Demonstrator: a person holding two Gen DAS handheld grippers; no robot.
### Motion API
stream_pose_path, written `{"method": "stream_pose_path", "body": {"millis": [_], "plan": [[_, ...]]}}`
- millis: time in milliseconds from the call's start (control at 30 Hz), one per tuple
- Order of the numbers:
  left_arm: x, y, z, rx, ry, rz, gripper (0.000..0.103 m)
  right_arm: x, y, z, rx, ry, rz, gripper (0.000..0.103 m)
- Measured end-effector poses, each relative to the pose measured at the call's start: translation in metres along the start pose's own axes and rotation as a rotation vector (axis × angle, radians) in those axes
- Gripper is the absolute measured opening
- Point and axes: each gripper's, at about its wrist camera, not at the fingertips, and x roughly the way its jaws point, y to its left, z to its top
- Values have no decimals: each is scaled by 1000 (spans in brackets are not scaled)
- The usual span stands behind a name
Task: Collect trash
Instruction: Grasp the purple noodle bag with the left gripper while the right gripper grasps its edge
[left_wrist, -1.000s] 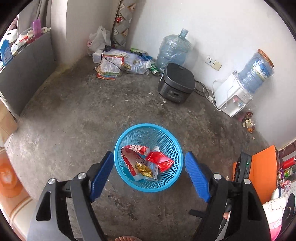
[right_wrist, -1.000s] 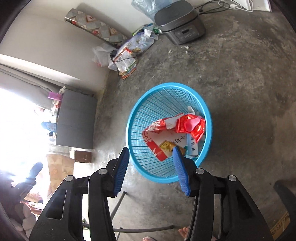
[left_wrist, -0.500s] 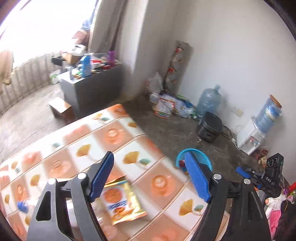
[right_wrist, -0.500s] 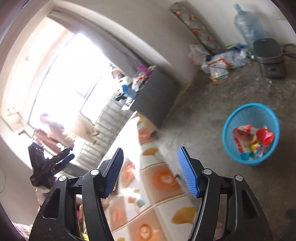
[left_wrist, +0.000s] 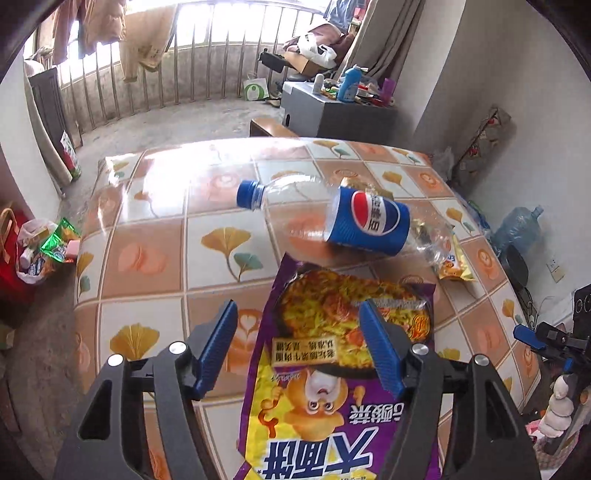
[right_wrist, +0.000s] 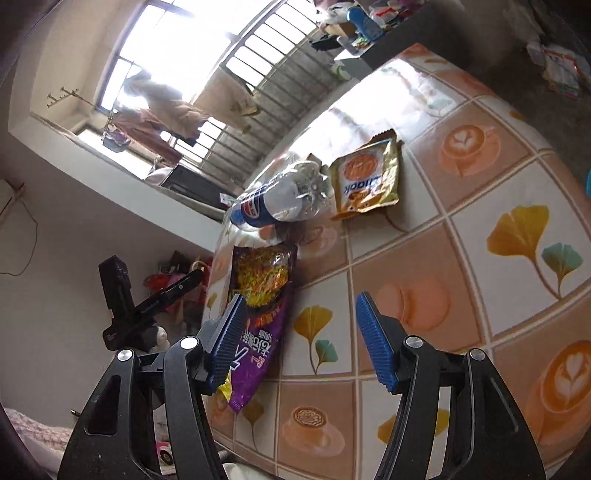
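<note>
Here, the purple noodle packet (left_wrist: 343, 369) lies flat on the tabletop (left_wrist: 155, 258), just beside the empty cola bottle (left_wrist: 332, 218), with the left tool (left_wrist: 299, 347) closing unclenched above the packet and the right tool (right_wrist: 299, 339) released beside the packet.

The tiled bench (left_wrist: 155, 258) carries three pieces of trash: one plastic bottle (left_wrist: 325, 216), one purple noodle packet (left_wrist: 343, 369), one golden snack packet (right_wrist: 365, 181).
</note>
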Motion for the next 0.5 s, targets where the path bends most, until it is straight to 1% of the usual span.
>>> {"method": "stream_pose_path", "body": {"millis": [33,167,233,400,467,500], "plan": [[3,3,-7,-7,13,2,59,6,3,-4,-1,25,1,60],[15,10,-32,-5,51,-12,49,23,8,-22,24,107,29,59],[18,11,-41,-2,67,-23,42,36,16,-28,34,142,29,57],[25,15,-56,2,76,-52,34,60,28,-33,53,213,25,51],[24,15,-60,19,55,-55,34,68,29,-33,62,237,13,46],[24,14,-60,31,51,-53,34,71,31,-33,69,248,24,42]]}}
